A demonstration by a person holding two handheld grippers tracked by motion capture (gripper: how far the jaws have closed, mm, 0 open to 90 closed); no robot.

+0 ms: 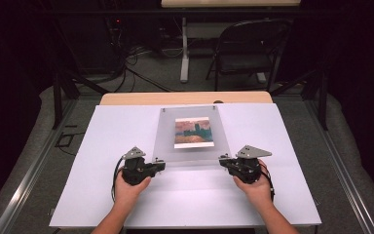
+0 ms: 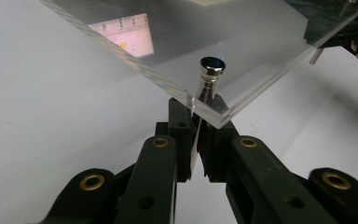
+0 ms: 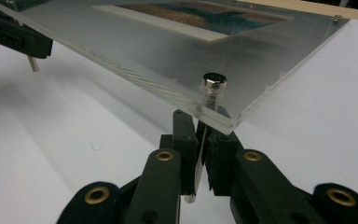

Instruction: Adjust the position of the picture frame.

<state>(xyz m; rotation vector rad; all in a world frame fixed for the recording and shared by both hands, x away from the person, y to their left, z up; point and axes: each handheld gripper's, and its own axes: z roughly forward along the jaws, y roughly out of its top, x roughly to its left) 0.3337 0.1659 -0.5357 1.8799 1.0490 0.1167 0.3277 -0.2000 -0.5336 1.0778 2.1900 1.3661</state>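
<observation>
At the centre of the high view, a clear acrylic frame holding a small painting print sits over the white table, its near edge raised. The left gripper clamps the metal standoff pin at the frame's lower-left corner. The right gripper grips the matching pin at the lower-right corner.
</observation>
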